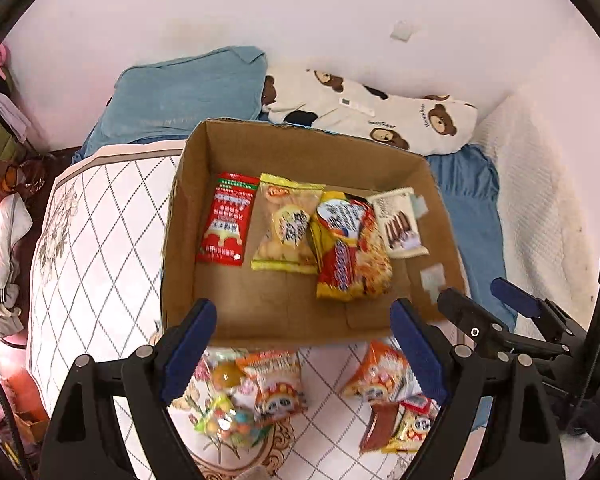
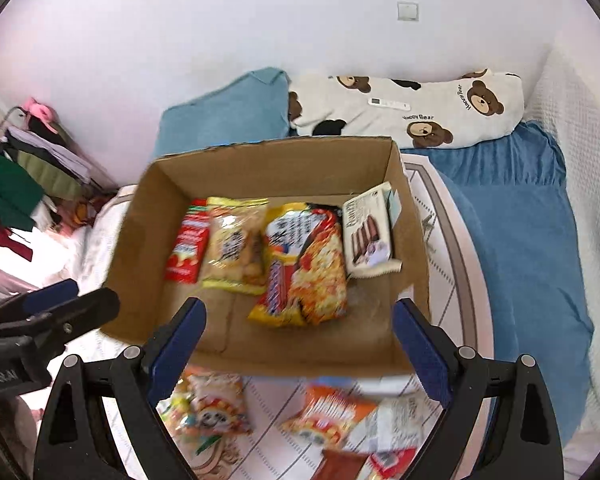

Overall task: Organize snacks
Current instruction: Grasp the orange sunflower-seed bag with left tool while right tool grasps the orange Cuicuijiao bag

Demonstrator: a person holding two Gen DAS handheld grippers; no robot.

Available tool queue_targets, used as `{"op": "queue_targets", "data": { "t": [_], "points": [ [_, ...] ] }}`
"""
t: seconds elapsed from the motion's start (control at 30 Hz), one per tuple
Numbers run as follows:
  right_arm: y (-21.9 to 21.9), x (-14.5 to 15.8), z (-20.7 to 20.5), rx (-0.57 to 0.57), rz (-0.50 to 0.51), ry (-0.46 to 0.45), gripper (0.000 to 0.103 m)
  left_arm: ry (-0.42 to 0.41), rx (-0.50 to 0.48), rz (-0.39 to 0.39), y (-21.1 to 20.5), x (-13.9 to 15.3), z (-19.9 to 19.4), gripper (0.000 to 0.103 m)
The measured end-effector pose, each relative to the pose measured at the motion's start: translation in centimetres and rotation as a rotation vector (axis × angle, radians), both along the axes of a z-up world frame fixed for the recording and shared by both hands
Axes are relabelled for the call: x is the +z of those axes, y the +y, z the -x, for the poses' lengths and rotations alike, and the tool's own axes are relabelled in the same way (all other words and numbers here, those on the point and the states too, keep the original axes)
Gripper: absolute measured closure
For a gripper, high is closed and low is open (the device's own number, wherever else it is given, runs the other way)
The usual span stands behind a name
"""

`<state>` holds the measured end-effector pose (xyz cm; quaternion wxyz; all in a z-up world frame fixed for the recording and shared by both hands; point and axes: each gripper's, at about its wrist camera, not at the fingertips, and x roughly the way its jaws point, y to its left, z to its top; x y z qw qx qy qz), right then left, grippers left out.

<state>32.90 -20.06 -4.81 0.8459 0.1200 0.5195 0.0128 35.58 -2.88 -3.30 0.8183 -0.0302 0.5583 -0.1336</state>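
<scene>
An open cardboard box (image 1: pixel 204 184) (image 2: pixel 260 168) sits on a quilted bed cover. In it lie a red packet (image 1: pixel 226 220) (image 2: pixel 186 250), a yellow biscuit bag (image 1: pixel 286 228) (image 2: pixel 236 248), an orange-yellow noodle pack (image 1: pixel 350 248) (image 2: pixel 304 264) and a white chocolate-stick packet (image 1: pixel 398 222) (image 2: pixel 368 232). Several loose snack packs lie in front of the box, among them an orange bag (image 1: pixel 278 384) (image 2: pixel 212 404) and another orange bag (image 1: pixel 380 376) (image 2: pixel 332 412). My left gripper (image 1: pixel 304 344) is open and empty above the box's near edge. My right gripper (image 2: pixel 298 344) is open and empty there too; it also shows in the left wrist view (image 1: pixel 484 300).
A blue pillow (image 1: pixel 188 92) (image 2: pixel 224 108) and a bear-print pillow (image 1: pixel 364 108) (image 2: pixel 412 108) lie behind the box against the white wall. A blue blanket (image 2: pixel 520 220) lies to the right. Clothes (image 2: pixel 16 184) are piled off the bed's left side.
</scene>
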Motion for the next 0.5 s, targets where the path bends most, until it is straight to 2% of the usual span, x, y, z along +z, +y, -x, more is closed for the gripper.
{"op": "queue_targets", "data": {
  "t": [0.17,0.27,0.37,0.43,0.5],
  "points": [
    [0.1,0.7,4.1,-0.018,-0.039,-0.035,0.007,-0.026,0.024,0.01,0.8,0.2,3.7,0.014],
    [0.0,0.2,6.4,-0.036,-0.053,-0.04,0.007,-0.033,0.056,-0.018,1.3,-1.1,6.3,0.014],
    [-0.5,-1.9,8.7,-0.067,-0.072,-0.015,0.007,0.031,0.059,-0.01,1.4,-4.3,8.4,0.014],
    [-1.3,-4.4,10.1,-0.099,-0.124,0.017,0.007,0.121,0.039,0.006,0.9,-7.5,8.8,0.014],
    [-2.0,-7.3,11.0,-0.129,-0.157,0.068,0.013,0.193,0.027,-0.006,0.0,-10.6,8.5,0.014]
  ]
}}
